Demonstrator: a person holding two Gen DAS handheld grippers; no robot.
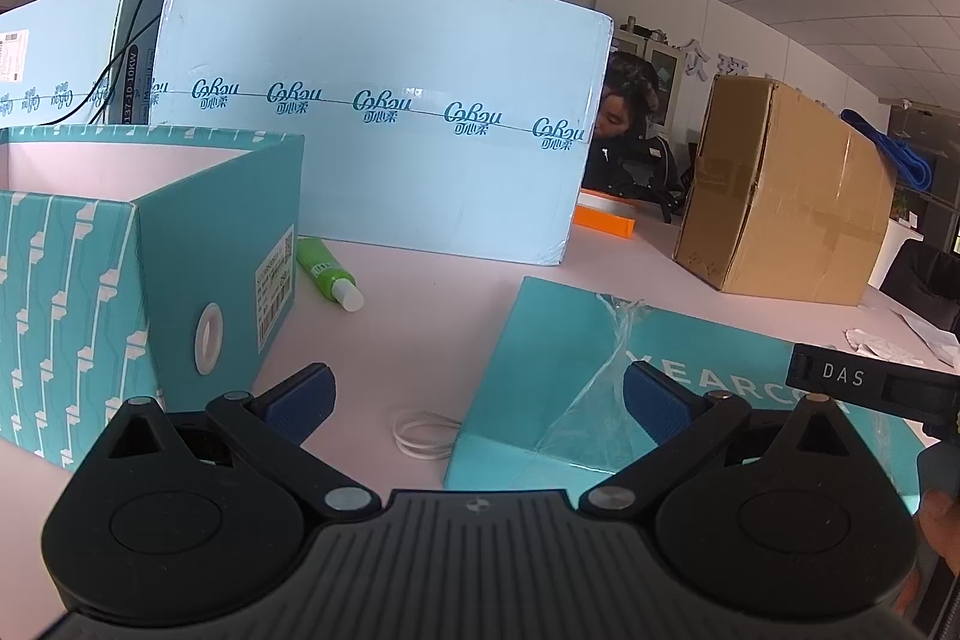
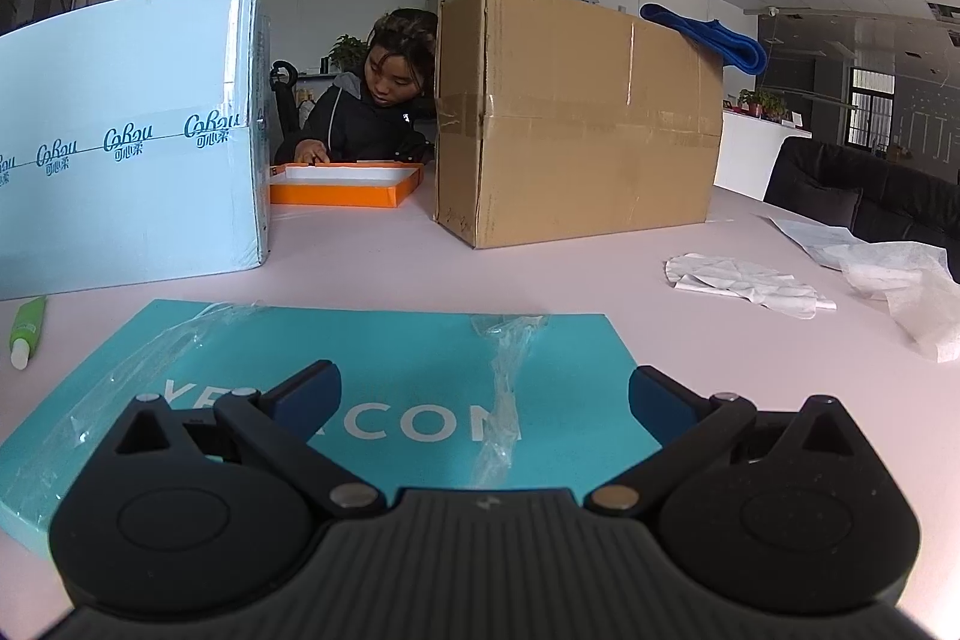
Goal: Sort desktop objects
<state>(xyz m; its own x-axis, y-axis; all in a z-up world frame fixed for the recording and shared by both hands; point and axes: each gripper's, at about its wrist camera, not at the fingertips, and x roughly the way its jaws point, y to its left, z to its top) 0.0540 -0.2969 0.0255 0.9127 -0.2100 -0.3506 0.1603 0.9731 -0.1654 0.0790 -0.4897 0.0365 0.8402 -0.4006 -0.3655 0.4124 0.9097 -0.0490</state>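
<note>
Above the teal lid (image 2: 384, 370), both claws (image 1: 477, 400) (image 2: 483, 400) hover level, jaws spread.

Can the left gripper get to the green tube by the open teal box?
Probably yes. The left gripper is open and empty, and the green tube lies in the open on the table just ahead, beside the teal box, with nothing between.

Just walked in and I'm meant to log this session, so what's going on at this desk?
A person holds two grippers over a pink table, sorting it. Both the left gripper and the right gripper have jaws open and hold nothing. The flat teal lid lies below them; the open teal box, green tube and white loop sit untouched.
</note>
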